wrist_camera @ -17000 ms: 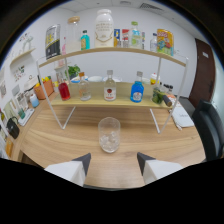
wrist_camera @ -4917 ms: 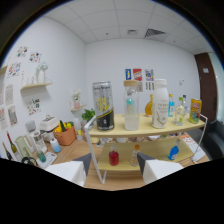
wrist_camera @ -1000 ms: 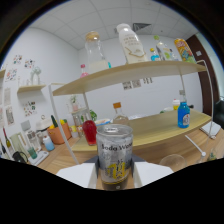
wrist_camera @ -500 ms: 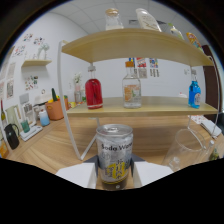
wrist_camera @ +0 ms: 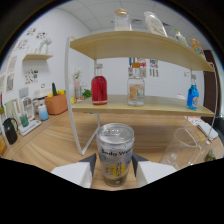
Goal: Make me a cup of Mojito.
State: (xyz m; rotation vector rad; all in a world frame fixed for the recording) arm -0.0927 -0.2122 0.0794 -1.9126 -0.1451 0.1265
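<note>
Gripping a silver can [wrist_camera: 115, 159] labelled "Soda Water", jaws clamped.

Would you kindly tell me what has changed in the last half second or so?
The gripper, still shut on the soda water can, has carried it lower, closer to the empty glass on the table. The red bottle and clear bottle stayed on the shelf.

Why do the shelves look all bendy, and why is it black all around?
In the gripper view the wide-angle lens bows the shelf, so straight boards curve; the black ring is the lens's own edge. The soda can, held in the gripper, looks big because it's close, and the glass looks faint.
</note>
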